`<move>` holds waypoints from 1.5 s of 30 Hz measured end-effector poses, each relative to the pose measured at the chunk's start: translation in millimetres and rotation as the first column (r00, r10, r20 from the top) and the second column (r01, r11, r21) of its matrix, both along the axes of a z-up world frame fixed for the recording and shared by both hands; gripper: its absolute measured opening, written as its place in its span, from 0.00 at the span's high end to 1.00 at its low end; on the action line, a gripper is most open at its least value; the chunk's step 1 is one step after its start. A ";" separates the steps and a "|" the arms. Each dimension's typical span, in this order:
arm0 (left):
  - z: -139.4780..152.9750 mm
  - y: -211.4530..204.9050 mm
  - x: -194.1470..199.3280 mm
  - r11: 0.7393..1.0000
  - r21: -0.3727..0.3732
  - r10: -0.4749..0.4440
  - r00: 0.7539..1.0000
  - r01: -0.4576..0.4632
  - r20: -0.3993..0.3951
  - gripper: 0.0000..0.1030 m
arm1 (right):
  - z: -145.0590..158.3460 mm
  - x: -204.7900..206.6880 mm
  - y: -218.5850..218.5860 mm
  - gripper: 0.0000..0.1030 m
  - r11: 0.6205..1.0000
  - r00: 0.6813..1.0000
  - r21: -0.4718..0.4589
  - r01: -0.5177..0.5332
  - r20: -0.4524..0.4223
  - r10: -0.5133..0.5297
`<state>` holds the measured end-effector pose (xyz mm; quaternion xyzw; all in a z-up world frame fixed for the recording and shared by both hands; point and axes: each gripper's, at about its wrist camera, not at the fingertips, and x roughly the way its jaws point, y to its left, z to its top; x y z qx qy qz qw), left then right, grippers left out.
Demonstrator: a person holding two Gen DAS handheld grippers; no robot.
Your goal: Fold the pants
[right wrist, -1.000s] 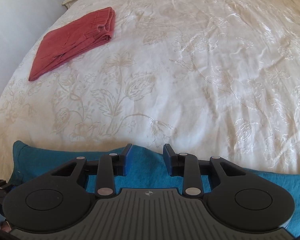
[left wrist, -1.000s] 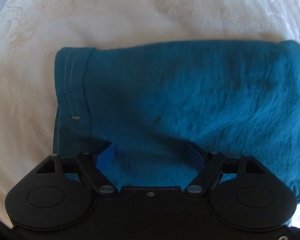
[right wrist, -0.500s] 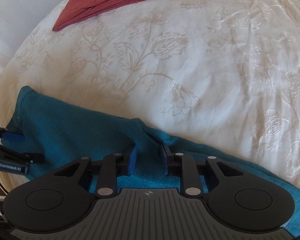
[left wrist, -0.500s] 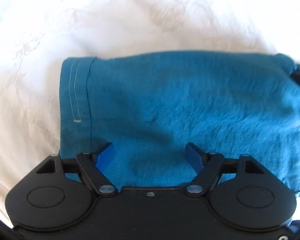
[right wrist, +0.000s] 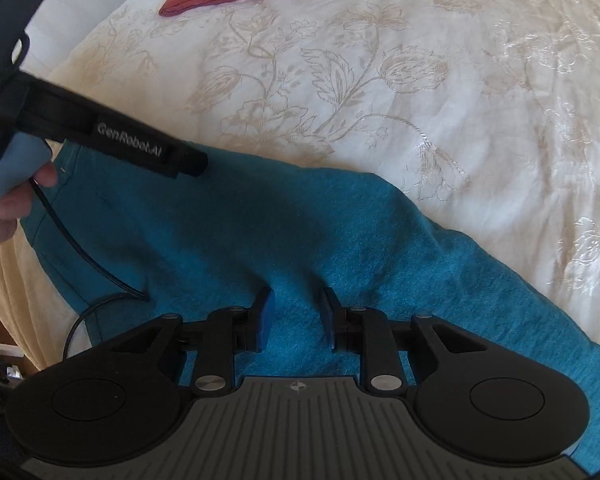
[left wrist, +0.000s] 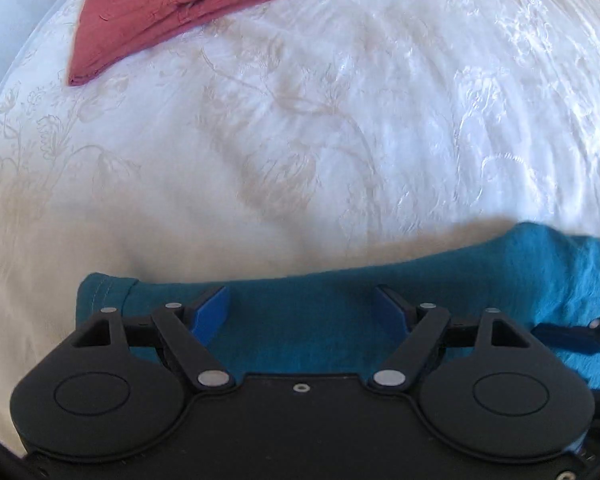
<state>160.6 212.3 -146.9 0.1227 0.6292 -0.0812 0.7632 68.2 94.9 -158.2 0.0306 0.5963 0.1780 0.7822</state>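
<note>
The pants (right wrist: pixel 284 240), teal and already folded into a long band, lie on the bed (left wrist: pixel 300 152) near its front edge, well apart from the red folded cloth (left wrist: pixel 188 4) that sits farther back toward the bed's left side. In the left wrist view the pants now fill only a low strip along the bottom, where a second ago they covered most of the picture; the red cloth, then barely a sliver at the top, is now in full sight, so this camera has tipped up and back. The left gripper (left wrist: pixel 304 312) is spread wide over the hemmed end of the pants, its blue fingers (left wrist: pixel 210 312) well apart with only flat fabric between them, just as before. The right gripper (right wrist: pixel 296 316) has its jaws narrow, a raised ridge of the teal fabric standing between the fingers (right wrist: pixel 265 318); whether they actually pinch it cannot be told. In the right wrist view far more of the pants shows than a second ago, when only a thin band lay at the bottom, and the left gripper's black body has come in over the hem end, with a cable (right wrist: pixel 84 256) trailing across the fabric.
</note>
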 end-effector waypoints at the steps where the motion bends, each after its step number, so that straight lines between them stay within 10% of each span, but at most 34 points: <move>1: -8.3 1.6 -3.1 1.000 0.008 -0.014 0.999 0.014 -0.040 0.23 | 3.2 1.8 -2.0 0.76 1.000 1.000 0.000 0.013 0.008 -0.013; 10: -29.9 7.7 -40.8 0.996 0.045 -0.077 0.992 0.081 -0.100 0.19 | 13.8 41.3 -22.5 0.72 0.995 0.991 -0.058 0.080 0.116 -0.073; 17: -29.4 16.0 -34.6 0.998 0.021 -0.058 0.992 0.061 -0.108 0.19 | -15.7 60.4 -13.0 0.70 0.997 0.999 -0.078 -0.014 0.034 0.017; 20: -27.5 27.1 -36.3 0.999 0.010 -0.042 0.993 0.044 -0.111 0.19 | -11.6 53.8 -12.7 0.96 0.999 0.999 -0.029 -0.041 0.021 0.041; 26: -29.1 48.9 -46.9 1.000 0.026 -0.013 0.993 0.016 -0.121 0.19 | -2.5 41.5 -11.3 0.97 0.997 0.997 0.013 -0.075 0.008 0.075; 33: -26.5 95.9 -60.8 0.994 0.102 0.059 0.994 -0.050 -0.088 0.20 | -4.6 66.9 -15.6 0.98 0.995 0.994 -0.067 0.070 0.087 -0.064; 37: -21.0 126.3 -63.3 0.994 0.042 0.107 0.990 -0.104 -0.091 0.33 | -15.7 73.2 -2.5 0.97 0.989 0.995 -0.134 0.061 0.086 -0.050; 45: 4.9 124.0 -75.2 0.991 -0.039 0.126 0.990 -0.129 -0.067 0.29 | 23.9 32.3 -16.7 0.88 0.971 0.967 -0.094 0.219 0.154 -0.204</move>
